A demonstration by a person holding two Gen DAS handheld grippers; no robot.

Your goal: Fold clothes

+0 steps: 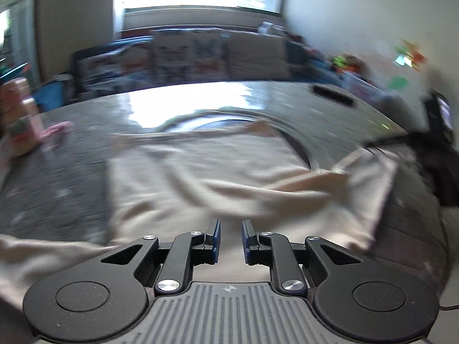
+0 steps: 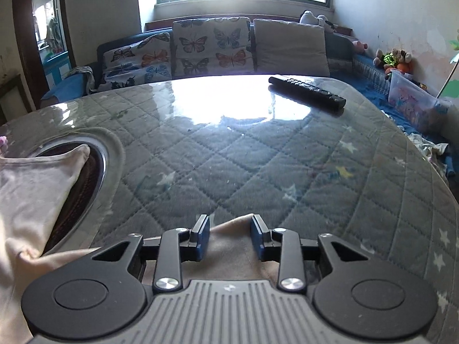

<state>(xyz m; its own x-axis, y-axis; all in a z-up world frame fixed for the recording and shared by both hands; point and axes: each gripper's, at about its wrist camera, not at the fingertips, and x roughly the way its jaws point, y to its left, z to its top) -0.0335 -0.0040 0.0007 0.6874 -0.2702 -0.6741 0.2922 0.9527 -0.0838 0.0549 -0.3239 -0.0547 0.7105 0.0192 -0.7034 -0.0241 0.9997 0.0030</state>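
A cream garment (image 1: 200, 177) lies spread and wrinkled on the grey quilted table (image 1: 57, 189). In the blurred left wrist view my left gripper (image 1: 231, 229) hovers over its near edge, jaws open with a gap and nothing between them. A fold or sleeve (image 1: 367, 177) lies turned over at the right. In the right wrist view my right gripper (image 2: 229, 226) is open, with a corner of the cream garment (image 2: 232, 240) lying between and under the fingers, not pinched. More of the garment (image 2: 31, 189) lies at the left.
A black remote (image 2: 307, 91) lies at the far right of the table (image 2: 258, 172). A round dark inset (image 2: 83, 189) sits in the tabletop at left. A sofa with butterfly cushions (image 2: 212, 46) stands behind. Boxes (image 1: 20, 114) stand at the table's left edge.
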